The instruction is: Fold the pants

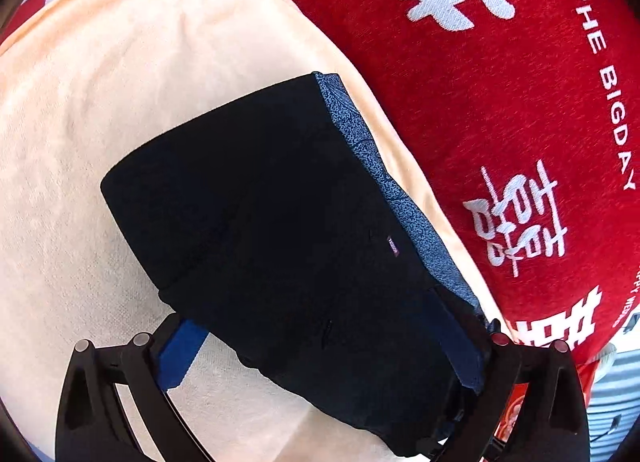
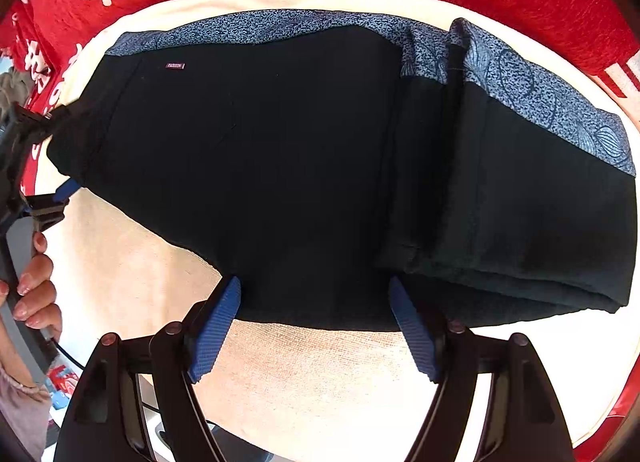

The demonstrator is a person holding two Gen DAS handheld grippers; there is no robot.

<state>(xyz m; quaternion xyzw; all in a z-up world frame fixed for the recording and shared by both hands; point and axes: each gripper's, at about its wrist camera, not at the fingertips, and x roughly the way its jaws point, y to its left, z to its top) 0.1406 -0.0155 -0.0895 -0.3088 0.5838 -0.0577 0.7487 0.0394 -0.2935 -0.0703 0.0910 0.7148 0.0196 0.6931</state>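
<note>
Black pants with a blue speckled side stripe lie on a cream towel; their right end is folded over into a thick stack. My right gripper is open at the pants' near edge, one blue pad on each side, over the towel. My left gripper is open, with the waist end of the pants lying between its fingers. It also shows at the left edge of the right wrist view, at the waist end.
A red blanket with white characters lies under the towel and surrounds it. A person's hand holds the left gripper's handle. Clutter shows at the lower left.
</note>
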